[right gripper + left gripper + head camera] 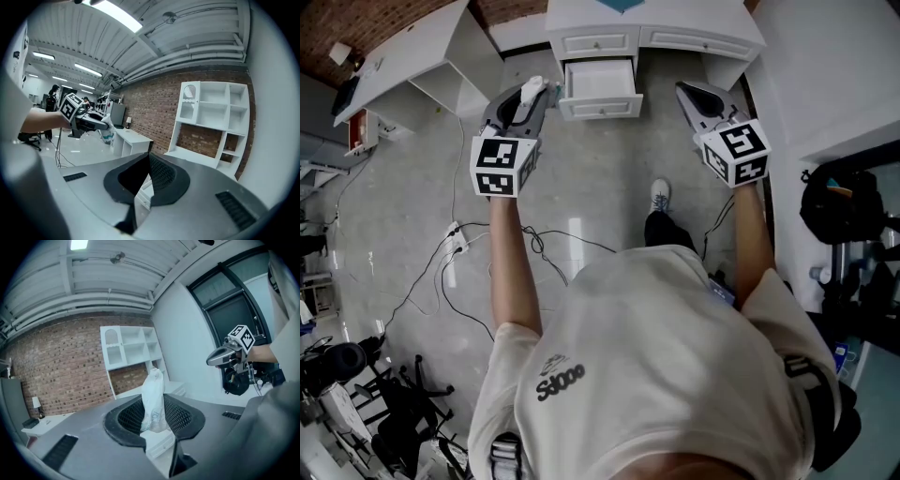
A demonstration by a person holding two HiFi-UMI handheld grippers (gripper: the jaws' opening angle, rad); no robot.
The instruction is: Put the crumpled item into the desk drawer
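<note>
A white crumpled item (153, 401) stands upright between the jaws of my left gripper (154, 404), which is shut on it. In the head view the left gripper (525, 97) holds the item (532, 88) just left of the open white desk drawer (600, 82). My right gripper (688, 93) hovers to the right of the drawer, its tips together with nothing between them. In the right gripper view its jaws (149, 158) meet at the tips. The left gripper (92, 121) with the item (108, 124) shows at that view's left. Part of the drawer (160, 445) shows below the left jaws.
The white desk (656, 28) stands against the wall ahead. A white shelf unit (422, 52) is at the left, before the brick wall (61, 376). Cables (483, 253) trail over the grey floor. My shoe (660, 195) is behind the drawer. Black equipment (366, 394) sits at the lower left.
</note>
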